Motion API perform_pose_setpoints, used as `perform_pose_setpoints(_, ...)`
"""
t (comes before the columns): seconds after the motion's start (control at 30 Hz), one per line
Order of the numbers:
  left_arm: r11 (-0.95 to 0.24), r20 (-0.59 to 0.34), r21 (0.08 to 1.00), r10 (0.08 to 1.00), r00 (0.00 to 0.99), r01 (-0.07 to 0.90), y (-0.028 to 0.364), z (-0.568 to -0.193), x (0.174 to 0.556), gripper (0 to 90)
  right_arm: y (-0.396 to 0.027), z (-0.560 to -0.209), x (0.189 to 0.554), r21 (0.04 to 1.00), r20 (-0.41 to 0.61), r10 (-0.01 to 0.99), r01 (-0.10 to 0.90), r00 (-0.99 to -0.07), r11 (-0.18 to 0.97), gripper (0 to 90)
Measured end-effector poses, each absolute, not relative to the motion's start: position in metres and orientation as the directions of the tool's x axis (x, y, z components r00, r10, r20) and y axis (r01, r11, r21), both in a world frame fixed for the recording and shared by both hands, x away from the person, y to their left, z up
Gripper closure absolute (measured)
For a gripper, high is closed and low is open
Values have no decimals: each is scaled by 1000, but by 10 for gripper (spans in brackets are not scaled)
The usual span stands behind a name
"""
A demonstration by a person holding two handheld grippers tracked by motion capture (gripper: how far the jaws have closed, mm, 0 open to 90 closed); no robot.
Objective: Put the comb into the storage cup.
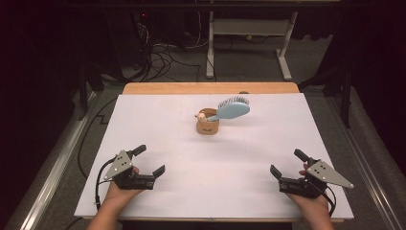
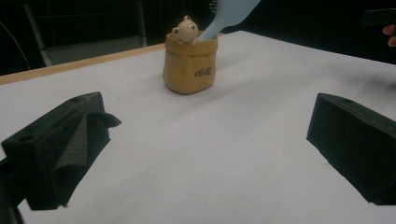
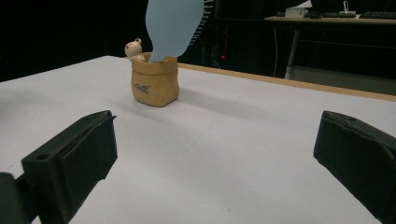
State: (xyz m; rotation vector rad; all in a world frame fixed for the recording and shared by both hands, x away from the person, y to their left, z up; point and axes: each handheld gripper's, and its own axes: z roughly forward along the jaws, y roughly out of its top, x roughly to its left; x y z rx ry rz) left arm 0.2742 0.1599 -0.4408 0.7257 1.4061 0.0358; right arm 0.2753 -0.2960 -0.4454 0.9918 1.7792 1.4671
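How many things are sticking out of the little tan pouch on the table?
2. A light blue hairbrush stands handle-down in the tan pouch, its head leaning out to the right. A small bear figure peeks over the rim at its left. More could lie hidden inside.

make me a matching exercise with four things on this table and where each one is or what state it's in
Things:
1. hairbrush
2. pouch
3. left hand-held gripper
4. bear figure

Places or states:
a. open, near the table's near left corner
b. peeks over the pouch's rim
c. stands upright on the white table top
d. handle down in the pouch, head sticking out

Pairs: 1-d, 2-c, 3-a, 4-b
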Motion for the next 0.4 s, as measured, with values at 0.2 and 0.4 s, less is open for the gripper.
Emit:
perform_pose_setpoints(0.2, 786, -877, 481, 437, 202, 387, 160, -441, 275, 3, -296, -446, 275, 981, -2, 853, 164, -522, 102, 4)
perform_pose_setpoints(0.4, 785, -873, 487, 438, 212, 384, 161, -440, 275, 3, -296, -446, 275, 980, -9, 855, 164, -518, 110, 4)
